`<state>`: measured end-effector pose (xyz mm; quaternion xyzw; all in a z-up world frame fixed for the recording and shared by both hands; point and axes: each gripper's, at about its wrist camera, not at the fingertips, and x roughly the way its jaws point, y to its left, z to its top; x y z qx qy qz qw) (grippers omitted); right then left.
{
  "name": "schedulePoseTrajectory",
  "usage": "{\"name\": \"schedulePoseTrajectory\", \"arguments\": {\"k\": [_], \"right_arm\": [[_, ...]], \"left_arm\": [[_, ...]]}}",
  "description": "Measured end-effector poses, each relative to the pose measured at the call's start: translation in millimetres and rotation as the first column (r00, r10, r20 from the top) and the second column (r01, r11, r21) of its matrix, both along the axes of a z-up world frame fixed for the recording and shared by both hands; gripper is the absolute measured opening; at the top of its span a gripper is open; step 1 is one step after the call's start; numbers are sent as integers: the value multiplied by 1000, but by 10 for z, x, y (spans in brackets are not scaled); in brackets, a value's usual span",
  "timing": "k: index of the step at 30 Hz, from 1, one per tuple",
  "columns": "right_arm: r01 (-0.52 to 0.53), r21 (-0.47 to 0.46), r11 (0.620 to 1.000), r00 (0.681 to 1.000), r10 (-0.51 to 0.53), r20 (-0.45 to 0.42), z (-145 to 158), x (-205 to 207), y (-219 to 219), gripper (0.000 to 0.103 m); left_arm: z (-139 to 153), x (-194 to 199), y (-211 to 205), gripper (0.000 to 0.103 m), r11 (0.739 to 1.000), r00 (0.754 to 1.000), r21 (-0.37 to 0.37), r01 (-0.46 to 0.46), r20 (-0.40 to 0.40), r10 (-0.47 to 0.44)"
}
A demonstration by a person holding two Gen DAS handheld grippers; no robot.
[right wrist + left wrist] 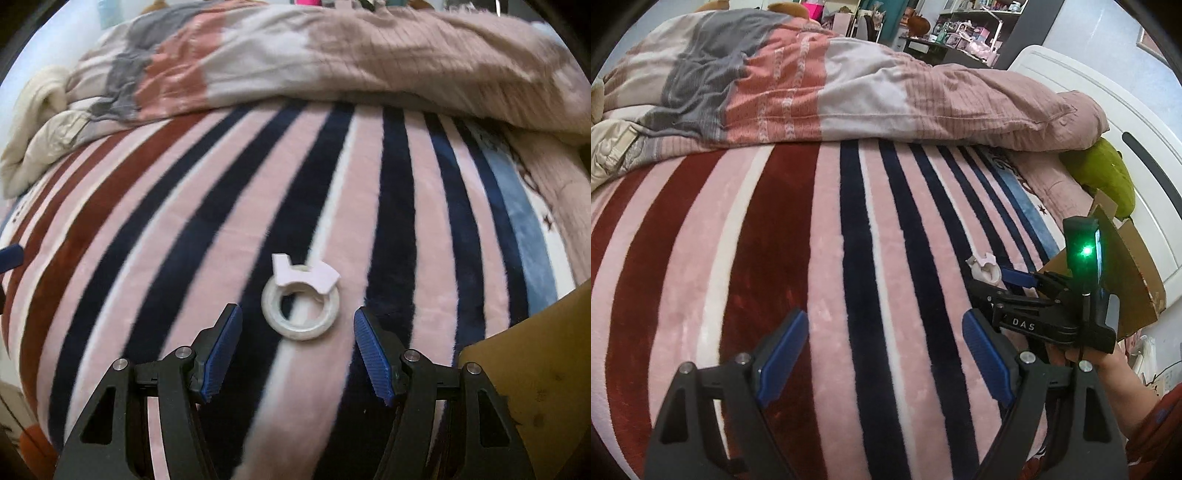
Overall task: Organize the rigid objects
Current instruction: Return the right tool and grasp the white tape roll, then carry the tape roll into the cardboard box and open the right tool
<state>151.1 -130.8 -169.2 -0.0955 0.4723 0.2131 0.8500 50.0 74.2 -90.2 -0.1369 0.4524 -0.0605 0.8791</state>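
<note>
A white plastic ring with a pale pink clip piece on its far side [300,297] lies on the striped blanket [229,206]. My right gripper [297,350] is open, its blue pads just short of the ring, one on each side. In the left wrist view the same ring [985,268] lies at the right, with the right gripper [1015,282] close behind it. My left gripper [884,354] is open and empty above the blanket [775,240], well to the left of the ring.
A rumpled pink, grey and white duvet [827,85] lies across the far side of the bed. A brown cardboard box [1123,266] stands at the right, also seen in the right wrist view [535,350]. A green plush [1104,173] and white headboard [1137,122] are beyond it.
</note>
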Motion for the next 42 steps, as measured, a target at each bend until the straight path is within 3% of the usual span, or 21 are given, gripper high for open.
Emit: {"name": "schedulePoseTrajectory", "arguments": {"k": [2, 3, 10, 17, 22, 25, 26, 28, 30, 42], "right_arm": [[-12, -13, 1000, 999, 12, 30, 14, 1, 0, 51], [-19, -19, 1000, 999, 20, 42, 27, -6, 12, 36], [-151, 49, 987, 988, 151, 17, 198, -205, 111, 37], [-392, 118, 912, 916, 376, 136, 836, -747, 251, 36], [-470, 149, 870, 872, 431, 233, 1237, -1047, 81, 36], [-483, 146, 863, 855, 429, 290, 1411, -1128, -65, 36], [-481, 142, 865, 853, 424, 304, 1456, -1142, -121, 36], [-461, 137, 877, 858, 401, 322, 1538, -1155, -260, 36], [-440, 133, 888, 863, 378, 335, 1590, -1145, -410, 36], [-278, 117, 953, 911, 223, 348, 1699, -969, -1368, 36]], "left_arm": [[-14, 14, -11, 83, 1000, 1000, 2, 1, -8, -1], [-7, 20, -15, 83, 1000, 1000, 4, 2, -8, -2], [230, -29, -209, 83, 998, 998, -27, 59, 24, -58], [567, -61, -580, 83, 988, 988, -60, 140, 76, -135], [817, -112, -889, 79, 978, 976, -70, 198, 110, -189], [951, -99, -1062, 61, 968, 966, -88, 236, 126, -225], [991, -87, -1132, 59, 964, 962, -92, 251, 132, -238], [1066, -56, -1300, 46, 954, 951, -87, 286, 144, -272], [1116, -1, -1482, 41, 949, 943, -54, 310, 145, -300], [1132, 471, -2502, 38, 880, 877, -47, 474, 123, -465]]}}
